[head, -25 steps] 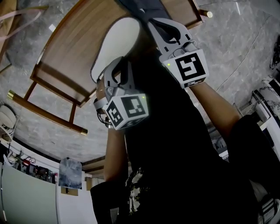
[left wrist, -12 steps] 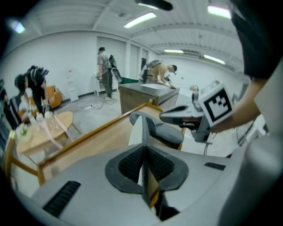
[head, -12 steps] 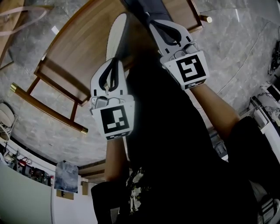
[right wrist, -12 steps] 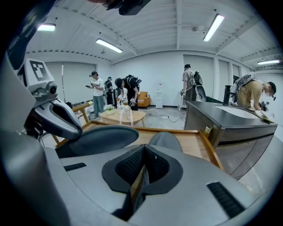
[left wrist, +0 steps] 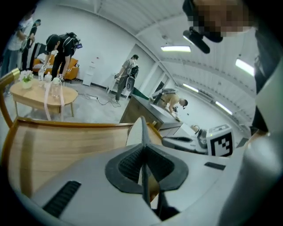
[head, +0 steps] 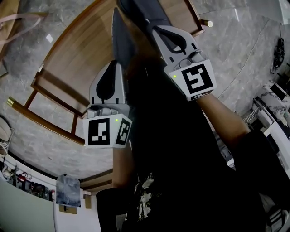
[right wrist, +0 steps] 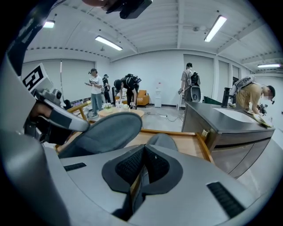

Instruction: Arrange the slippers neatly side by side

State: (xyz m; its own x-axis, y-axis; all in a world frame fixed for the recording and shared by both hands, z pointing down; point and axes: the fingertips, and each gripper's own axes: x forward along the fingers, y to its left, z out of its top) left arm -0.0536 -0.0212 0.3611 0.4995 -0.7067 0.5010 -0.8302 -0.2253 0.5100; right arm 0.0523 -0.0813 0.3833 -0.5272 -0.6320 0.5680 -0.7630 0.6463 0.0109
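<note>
Both tongs are pinching one slipper each. The left gripper (head: pixel 115 68) is clamping its narrow jaws on the thin rim of the left-hand slipper (head: pixel 121 41). That dark grey slipper is pointing away from the person, edge-on to the head camera, over the wooden table (head: pixel 68 59). The right gripper (head: pixel 156 28) is squeezing its jaws almost together on the rim of the right-hand slipper (head: pixel 145 11), just beside the first and further up the picture. Whether either slipper is touching the wood cannot be told.

Bold black-and-white square marker patterns are showing on the left cube (head: pixel 106 132) and the right cube (head: pixel 195 79); neither forms readable words.

A second ago the left-hand slipper was turning its broad pale face to the head camera, and the left gripper was lying tilted under it. Now the slipper is showing only its edge, and the gripper is sitting squarer, with its cube lower in the picture. The right gripper is staying nearly where it was.

The table is showing a raised rim and brass-tipped legs, standing on a grey marbled floor (head: pixel 244 50). The gripper views are showing a large white room under ceiling strip lights (right wrist: pixel 215 28), with people standing around a round pale table (left wrist: pixel 42 95) and one person bending over a grey counter (right wrist: pixel 225 123).
</note>
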